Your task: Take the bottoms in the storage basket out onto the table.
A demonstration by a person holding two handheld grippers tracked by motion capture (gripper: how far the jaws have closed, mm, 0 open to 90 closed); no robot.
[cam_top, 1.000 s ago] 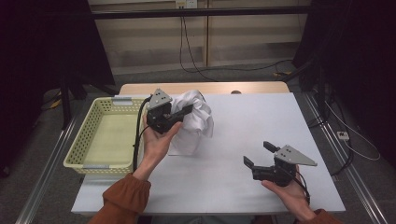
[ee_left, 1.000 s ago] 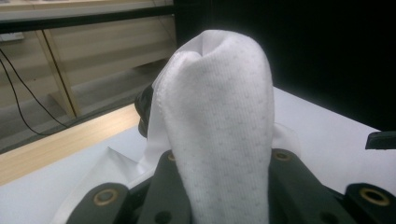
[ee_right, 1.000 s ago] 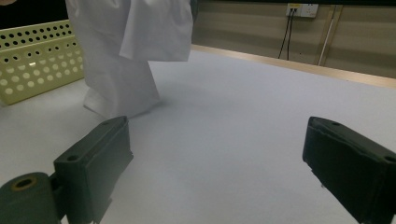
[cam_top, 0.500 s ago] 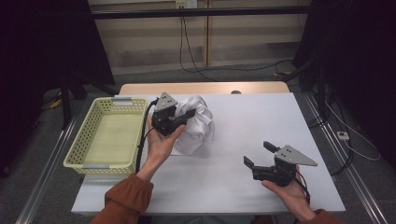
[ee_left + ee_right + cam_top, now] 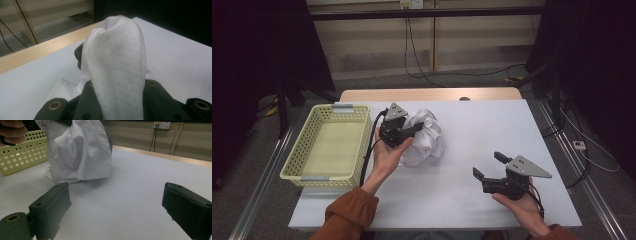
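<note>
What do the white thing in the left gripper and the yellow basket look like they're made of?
White garment: soft knit fabric, matte; fine ribbed weave with tiny dots, folds limply. Yellow basket: apparently moulded plastic, slightly glossy; rigid walls with regular perforations.

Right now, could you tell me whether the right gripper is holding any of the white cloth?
No: the right gripper has its jaws wide apart over bare table, and the white cloth sits farther off by the yellow basket.

White cloth [image 5: 117,70] hides L jaws, seemingly
</note>
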